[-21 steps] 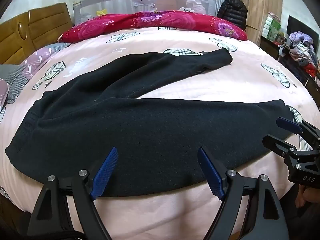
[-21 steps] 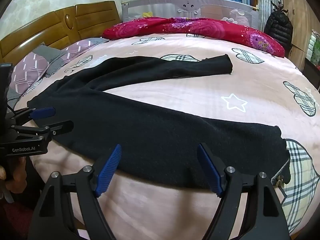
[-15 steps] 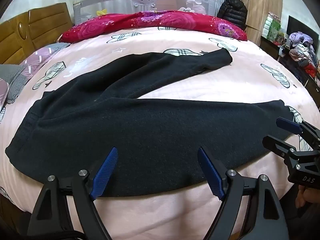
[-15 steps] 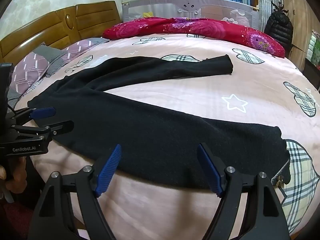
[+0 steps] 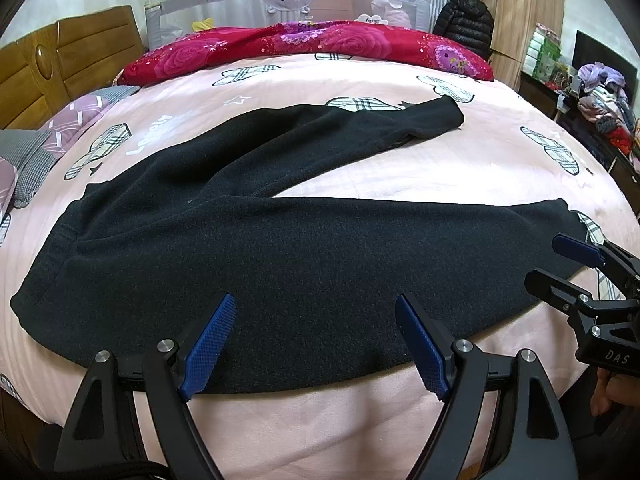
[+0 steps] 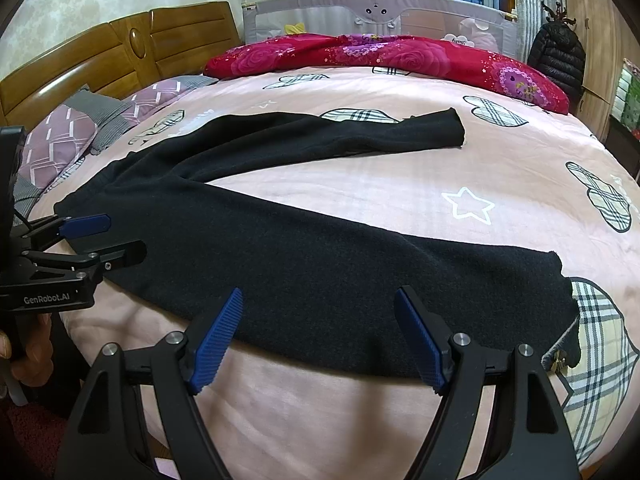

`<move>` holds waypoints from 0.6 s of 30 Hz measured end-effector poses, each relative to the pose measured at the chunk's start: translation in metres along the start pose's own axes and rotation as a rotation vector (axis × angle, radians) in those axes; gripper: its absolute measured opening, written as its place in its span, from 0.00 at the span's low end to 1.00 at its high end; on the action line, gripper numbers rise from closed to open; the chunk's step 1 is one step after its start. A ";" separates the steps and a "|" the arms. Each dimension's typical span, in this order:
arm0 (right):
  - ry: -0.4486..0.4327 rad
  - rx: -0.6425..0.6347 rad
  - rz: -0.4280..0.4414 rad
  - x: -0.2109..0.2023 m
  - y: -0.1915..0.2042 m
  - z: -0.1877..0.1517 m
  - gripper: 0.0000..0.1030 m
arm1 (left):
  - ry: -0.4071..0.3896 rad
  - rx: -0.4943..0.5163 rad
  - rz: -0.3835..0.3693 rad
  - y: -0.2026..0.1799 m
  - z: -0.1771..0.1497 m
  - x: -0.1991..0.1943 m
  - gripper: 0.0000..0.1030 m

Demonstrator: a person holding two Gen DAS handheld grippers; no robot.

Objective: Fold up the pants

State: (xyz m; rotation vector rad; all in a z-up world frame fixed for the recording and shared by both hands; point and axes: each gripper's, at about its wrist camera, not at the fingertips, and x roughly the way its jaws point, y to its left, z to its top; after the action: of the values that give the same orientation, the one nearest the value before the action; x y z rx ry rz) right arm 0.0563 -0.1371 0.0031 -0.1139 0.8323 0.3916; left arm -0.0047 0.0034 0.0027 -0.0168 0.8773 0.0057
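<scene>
Pink-sheeted bed [image 5: 400,176]: black pants [image 5: 280,256] spread flat, red quilt [image 5: 304,44] at far edge.

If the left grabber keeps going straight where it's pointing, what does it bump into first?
Most likely the black pants. The left gripper hangs open, pointing down at the near leg, with only air visible between. Depth is hard to judge, but nothing else lies in that line.

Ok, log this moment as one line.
black fleece pants: flat on pink bedsheet, legs splayed, unfolded | left gripper: open, empty | right gripper: open, empty
</scene>
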 end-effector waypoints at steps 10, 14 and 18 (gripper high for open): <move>0.002 0.000 0.000 0.000 0.000 0.001 0.76 | -0.005 0.007 0.001 -0.004 0.002 0.007 0.80; 0.002 0.000 0.005 -0.001 -0.001 -0.002 0.76 | 0.000 0.008 -0.003 -0.004 0.002 0.008 0.80; 0.003 0.004 0.009 -0.001 0.001 0.003 0.77 | 0.002 0.017 0.006 -0.004 0.003 0.010 0.80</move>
State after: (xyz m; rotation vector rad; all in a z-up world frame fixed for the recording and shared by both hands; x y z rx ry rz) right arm 0.0572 -0.1359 0.0055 -0.1077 0.8370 0.3981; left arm 0.0039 -0.0011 -0.0034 0.0014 0.8797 0.0039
